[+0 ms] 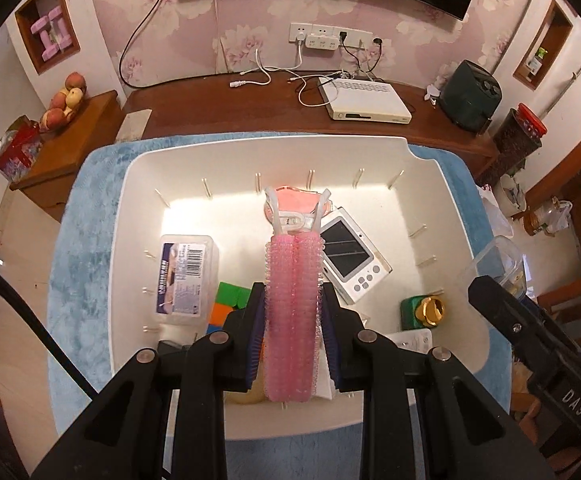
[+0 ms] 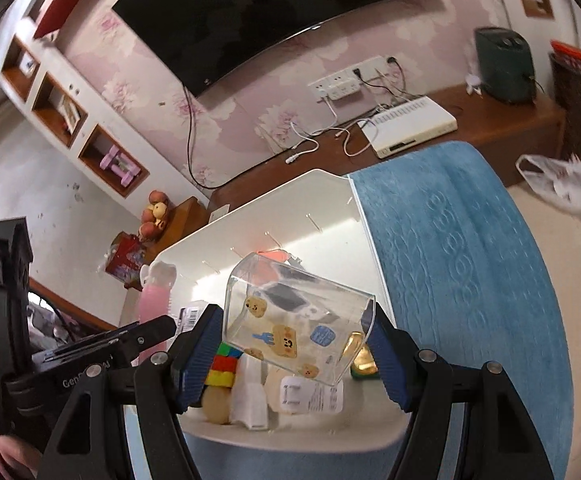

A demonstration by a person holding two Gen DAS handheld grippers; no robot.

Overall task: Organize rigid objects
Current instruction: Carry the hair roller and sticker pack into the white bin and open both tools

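My left gripper (image 1: pixel 292 294) is shut on a pink spiky hair roller (image 1: pixel 292 264) with a white clip at its far end. It hangs over the white tray (image 1: pixel 274 142). My right gripper (image 2: pixel 296 320) is shut on a clear plastic box (image 2: pixel 290 304) with bear stickers, tilted above the tray's (image 2: pixel 290 188) near right part. The same box (image 1: pixel 498 256) shows at the right edge of the left wrist view. The roller (image 2: pixel 152 304) shows at the left of the right wrist view.
In the tray lie a labelled clear box (image 1: pixel 184 276), a colour cube (image 1: pixel 228 300), a white screen device (image 1: pixel 354 256) and a green item with a gold cap (image 1: pixel 422 312). A blue mat (image 2: pixel 470 260) lies under the tray. Behind is a wooden shelf with a white set-top box (image 1: pixel 364 100) and cables.
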